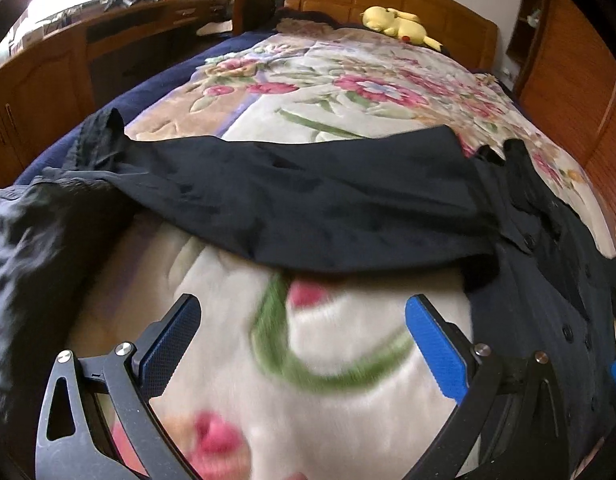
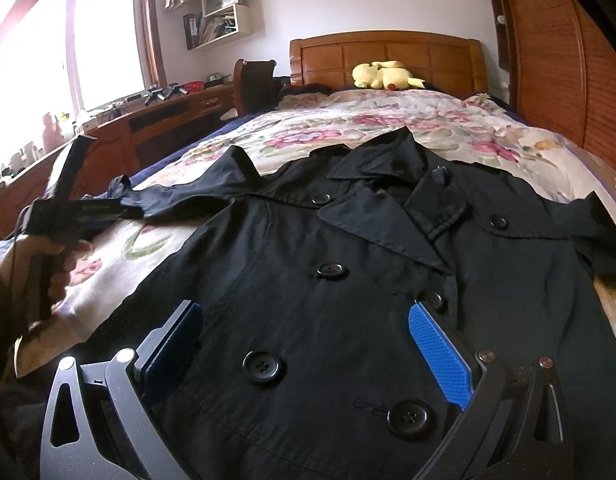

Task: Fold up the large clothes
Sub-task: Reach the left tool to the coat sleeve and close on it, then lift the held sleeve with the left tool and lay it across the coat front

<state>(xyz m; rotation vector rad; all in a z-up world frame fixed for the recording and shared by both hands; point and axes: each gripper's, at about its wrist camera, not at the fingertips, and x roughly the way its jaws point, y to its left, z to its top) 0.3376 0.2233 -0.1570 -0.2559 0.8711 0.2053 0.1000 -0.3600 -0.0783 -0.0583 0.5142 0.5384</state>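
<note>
A black double-breasted coat [image 2: 348,280] lies face up on the floral bedspread [image 2: 388,120], collar toward the headboard, sleeves spread sideways. My right gripper [image 2: 303,328] is open and empty, hovering over the coat's buttoned front. My left gripper [image 1: 299,328] is open and empty over bare bedspread [image 1: 328,400], just short of the coat's left sleeve [image 1: 308,200], which stretches across the view. The coat's body [image 1: 548,280] lies to its right. The left gripper also shows in the right wrist view [image 2: 79,168], held in a hand beside the sleeve's end.
A yellow plush toy [image 2: 382,75] lies by the wooden headboard [image 2: 388,52]. A wooden desk [image 2: 167,116] with clutter and a chair [image 2: 253,84] stand left of the bed. A wooden wardrobe [image 2: 556,60] stands on the right.
</note>
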